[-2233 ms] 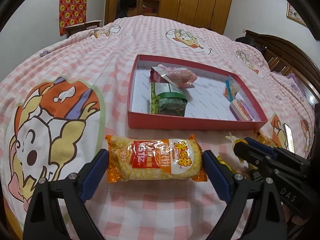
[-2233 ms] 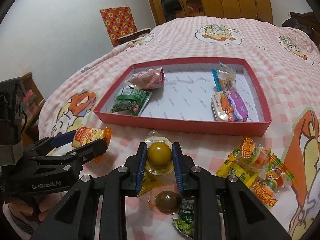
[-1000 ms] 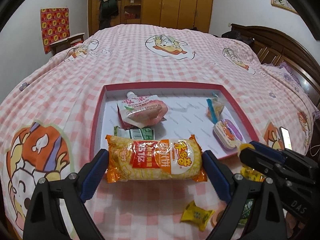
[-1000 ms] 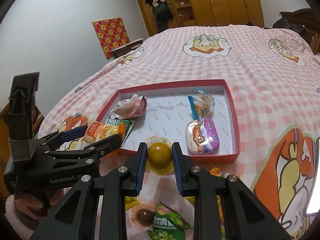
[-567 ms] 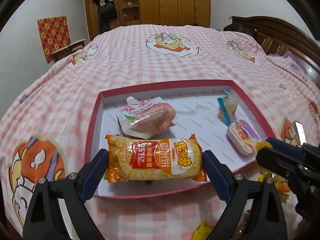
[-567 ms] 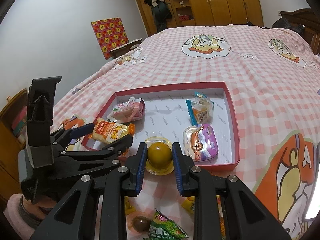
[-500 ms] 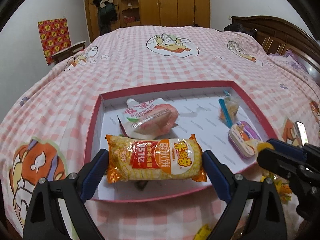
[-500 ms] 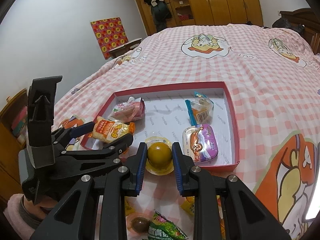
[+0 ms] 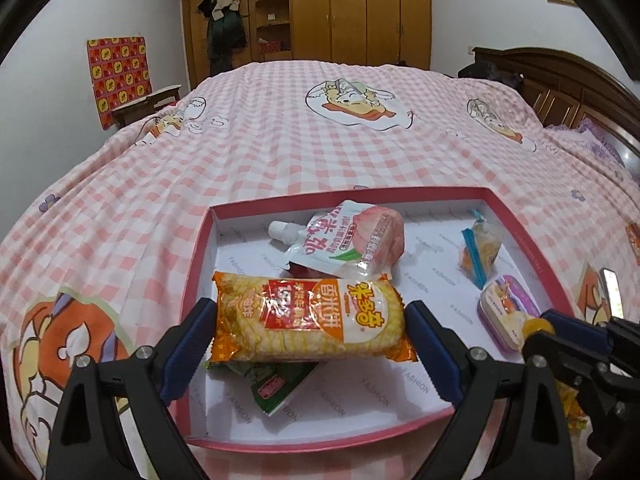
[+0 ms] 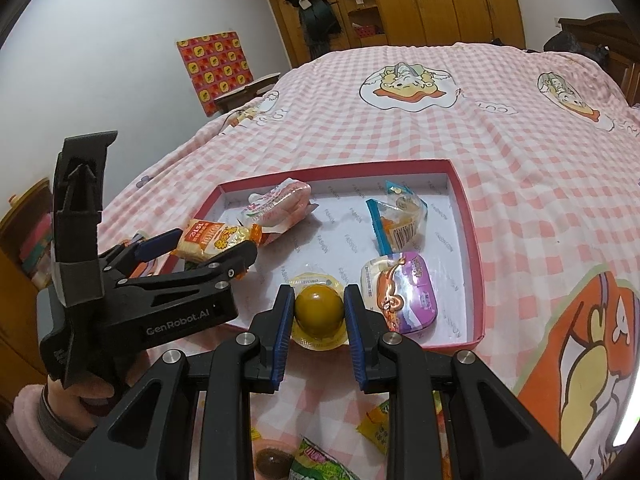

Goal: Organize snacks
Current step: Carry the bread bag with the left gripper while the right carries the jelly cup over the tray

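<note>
"GenRobot.AI" on left tongs' body [image 10: 176, 322], "FASHION" repeated across red box's white lining [image 9: 416, 376], Chinese characters on corn snack pack [image 9: 308, 316]

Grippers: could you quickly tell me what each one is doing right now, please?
Left gripper: closed on the corn snack pack.
Right gripper: closed on the jelly cup.

Pink checked bed cover [image 9: 280, 152] with cartoon prints across the whole frame. Red box [image 9: 196, 276] resting on it, centre. Loose snack packets [image 10: 320, 464] on the cover, bottom of the right wrist view.
</note>
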